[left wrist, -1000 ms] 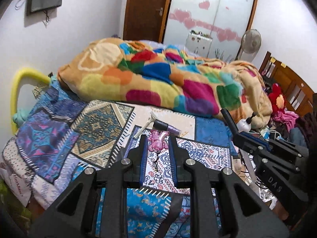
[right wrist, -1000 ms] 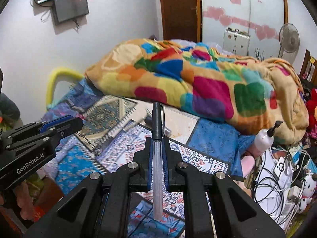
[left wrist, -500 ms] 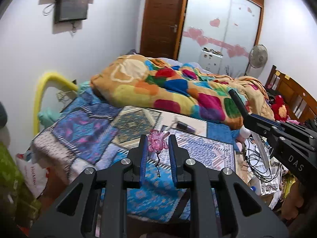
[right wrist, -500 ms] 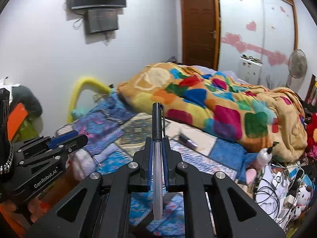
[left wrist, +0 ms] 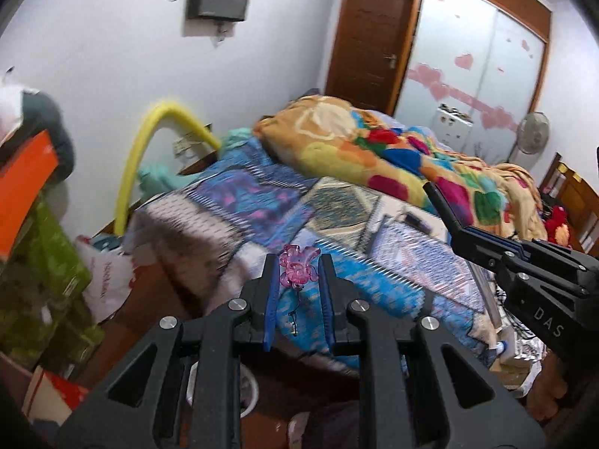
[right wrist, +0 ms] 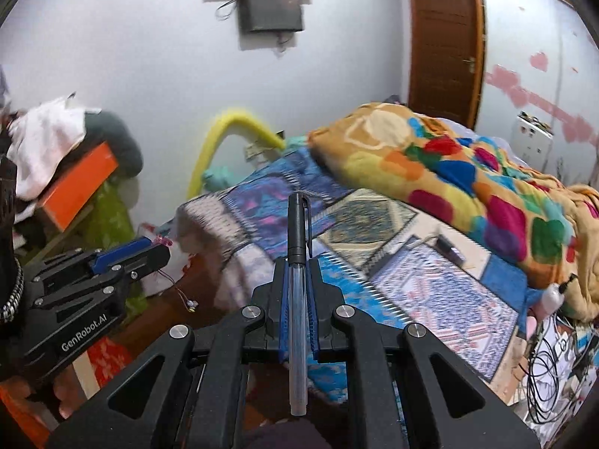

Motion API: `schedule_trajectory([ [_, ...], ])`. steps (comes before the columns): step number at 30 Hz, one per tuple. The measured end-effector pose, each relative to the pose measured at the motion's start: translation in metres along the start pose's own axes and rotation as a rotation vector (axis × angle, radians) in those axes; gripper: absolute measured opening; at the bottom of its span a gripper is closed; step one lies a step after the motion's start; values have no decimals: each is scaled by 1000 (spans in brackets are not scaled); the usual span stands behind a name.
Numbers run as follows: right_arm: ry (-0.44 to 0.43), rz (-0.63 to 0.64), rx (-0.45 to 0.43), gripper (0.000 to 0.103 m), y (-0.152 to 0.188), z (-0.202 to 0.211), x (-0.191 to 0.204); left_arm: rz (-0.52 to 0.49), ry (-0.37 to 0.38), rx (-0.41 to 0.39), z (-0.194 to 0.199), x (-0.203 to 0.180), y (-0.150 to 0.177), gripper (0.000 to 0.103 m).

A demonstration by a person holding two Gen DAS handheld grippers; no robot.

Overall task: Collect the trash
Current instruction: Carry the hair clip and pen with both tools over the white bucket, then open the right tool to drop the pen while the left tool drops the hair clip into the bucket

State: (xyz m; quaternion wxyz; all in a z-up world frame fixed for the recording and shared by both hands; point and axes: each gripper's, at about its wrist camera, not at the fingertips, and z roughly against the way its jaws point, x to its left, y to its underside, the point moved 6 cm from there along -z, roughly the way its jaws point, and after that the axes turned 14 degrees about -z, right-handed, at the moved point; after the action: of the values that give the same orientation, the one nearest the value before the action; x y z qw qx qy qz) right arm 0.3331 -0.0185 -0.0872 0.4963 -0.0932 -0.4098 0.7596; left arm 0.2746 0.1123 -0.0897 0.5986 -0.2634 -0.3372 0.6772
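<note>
In the right claw [right wrist: 297, 273], pen [right wrist: 297, 299] lengthwise, cap forward

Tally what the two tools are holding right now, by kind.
Pink translucent plastic charm with a thin dangling cord, in the left tool: 1
Clear-barrelled pen with a black cap, in the right tool: 1
Total: 2
</note>
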Motion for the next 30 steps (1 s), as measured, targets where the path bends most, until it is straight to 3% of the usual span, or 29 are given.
schedule_trajectory([
  [10, -65, 103, 142, 8, 46, -41, 68, 122, -74, 107, -6, 71, 79, 20],
  [18, -85, 174, 303, 8, 93, -92, 99, 161, -103, 266, -39, 93, 146, 20],
  [30, -93, 198, 605, 8, 162, -179, 120, 262, -88, 482, -91, 117, 230, 20],
])
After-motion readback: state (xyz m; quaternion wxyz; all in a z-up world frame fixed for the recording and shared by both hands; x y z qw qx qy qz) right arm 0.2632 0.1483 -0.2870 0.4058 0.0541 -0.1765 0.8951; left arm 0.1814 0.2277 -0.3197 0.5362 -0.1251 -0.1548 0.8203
